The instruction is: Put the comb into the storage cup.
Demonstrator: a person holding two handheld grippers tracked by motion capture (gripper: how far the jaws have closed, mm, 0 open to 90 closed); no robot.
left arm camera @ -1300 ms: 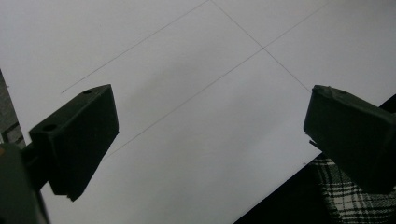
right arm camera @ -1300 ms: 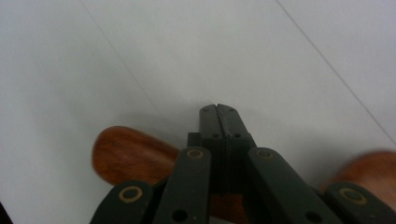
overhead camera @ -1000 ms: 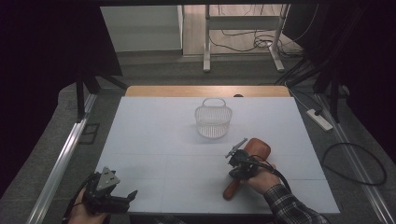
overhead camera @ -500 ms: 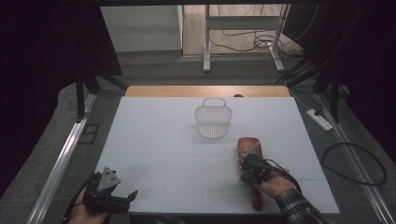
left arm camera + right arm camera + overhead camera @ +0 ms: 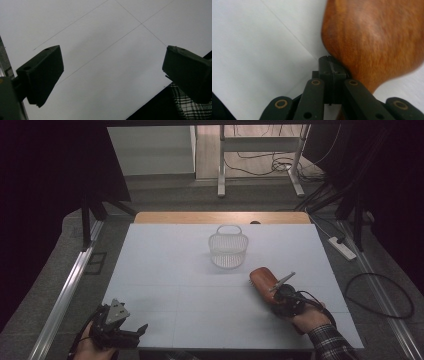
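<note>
A brown wooden brush (image 5: 261, 279) lies on the white table (image 5: 175, 270), right of centre, with its head toward the basket. My right gripper (image 5: 272, 292) is low over its neck, and the handle is hidden under the gripper and hand. In the right gripper view the right gripper (image 5: 329, 62) has its jaws shut pad to pad, with nothing seen between them. Their tips rest against the left edge of the brush (image 5: 374, 37). My left gripper (image 5: 136, 332) sits at the table's near left corner. In its own view the left gripper (image 5: 112, 70) is open wide over bare table.
A white wire basket (image 5: 228, 248) with a handle stands upright at the middle back of the table. A wooden strip (image 5: 220, 217) runs along the table's far edge. Cables and a power strip (image 5: 342, 248) lie on the floor to the right. A plaid sleeve (image 5: 190, 107) shows beside the left gripper's jaw.
The right gripper has moved rightward along the near side of the table. The brush has swung with it, its handle turning from lower left to lower right. The left gripper kept still.
</note>
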